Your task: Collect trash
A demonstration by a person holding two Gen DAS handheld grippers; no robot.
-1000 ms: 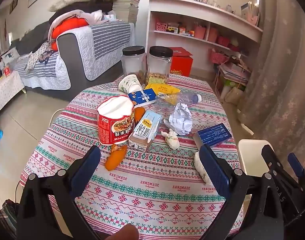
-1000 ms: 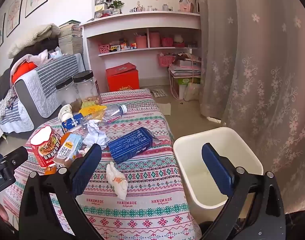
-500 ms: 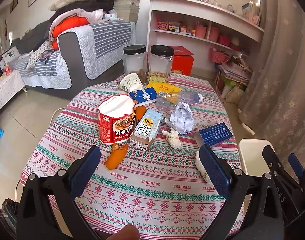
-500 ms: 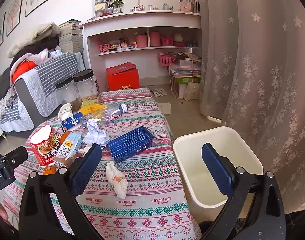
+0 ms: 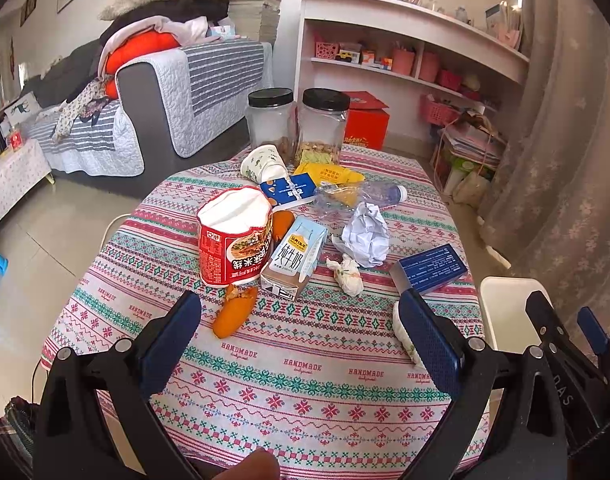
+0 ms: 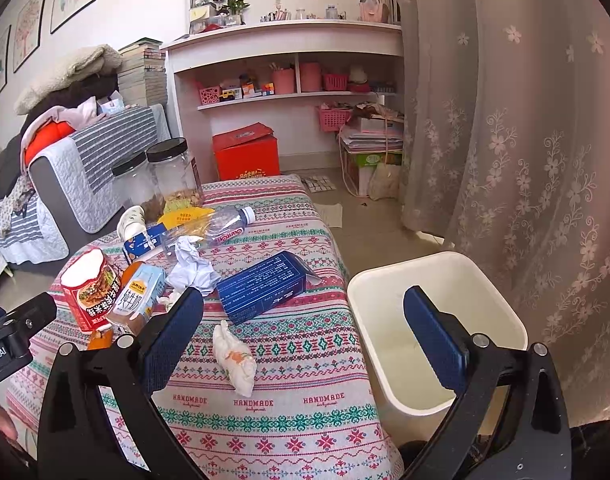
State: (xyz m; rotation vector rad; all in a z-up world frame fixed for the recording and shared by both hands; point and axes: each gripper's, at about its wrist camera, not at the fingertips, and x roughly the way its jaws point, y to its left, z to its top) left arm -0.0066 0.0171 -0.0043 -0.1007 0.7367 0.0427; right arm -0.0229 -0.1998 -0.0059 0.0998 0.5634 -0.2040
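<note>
Clearly "HANDMADE" on tablecloth [image 5: 305,364]; bottle [image 6: 221,226] "Ganten".

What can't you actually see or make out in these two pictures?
- Bin: its bottom, right wrist view, hidden by the right gripper.
- Crumpled tissue: left wrist view, mostly behind the left gripper.
- Blue box: print too small to read.
- Jars: contents unclear.

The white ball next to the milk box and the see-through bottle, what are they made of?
The white ball looks like crumpled paper: matte, with sharp folds. The bottle looks like thin clear plastic: shiny, see-through, dented, with a white cap. The milk box seems to be printed, coated cardboard.
</note>
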